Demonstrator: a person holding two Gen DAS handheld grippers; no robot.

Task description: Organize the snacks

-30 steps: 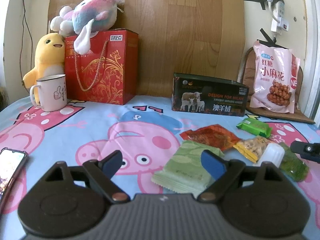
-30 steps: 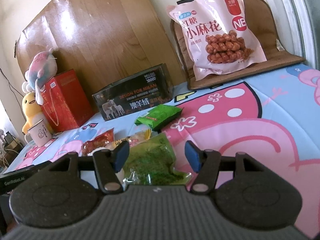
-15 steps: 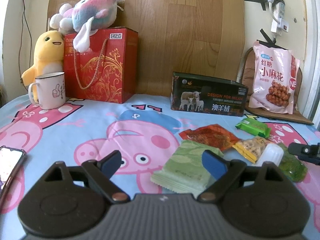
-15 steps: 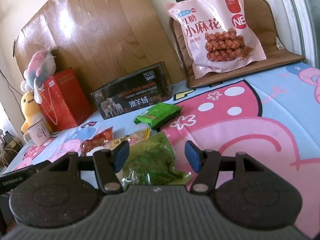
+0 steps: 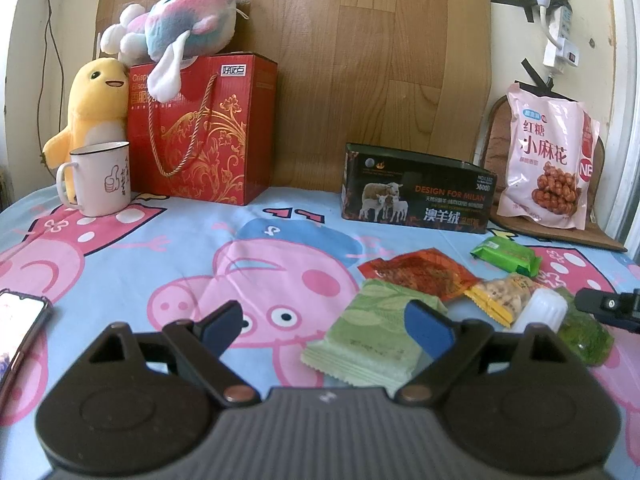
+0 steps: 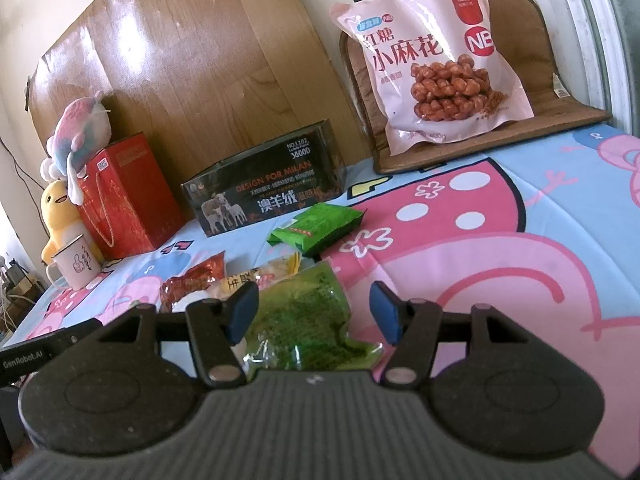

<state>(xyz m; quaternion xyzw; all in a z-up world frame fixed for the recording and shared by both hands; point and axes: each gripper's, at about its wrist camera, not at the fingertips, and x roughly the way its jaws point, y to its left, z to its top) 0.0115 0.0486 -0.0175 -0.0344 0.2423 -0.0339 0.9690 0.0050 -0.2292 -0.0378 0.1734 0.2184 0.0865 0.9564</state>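
While both grippers [image 5: 326,326] [image 6: 314,314] gape wide | five small packets [image 5: 376,338] | one box [image 5: 416,190]

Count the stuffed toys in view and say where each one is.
2. The yellow duck plush stands behind the white mug; the pink-and-blue plush lies on top of the red gift box. None seems hidden.
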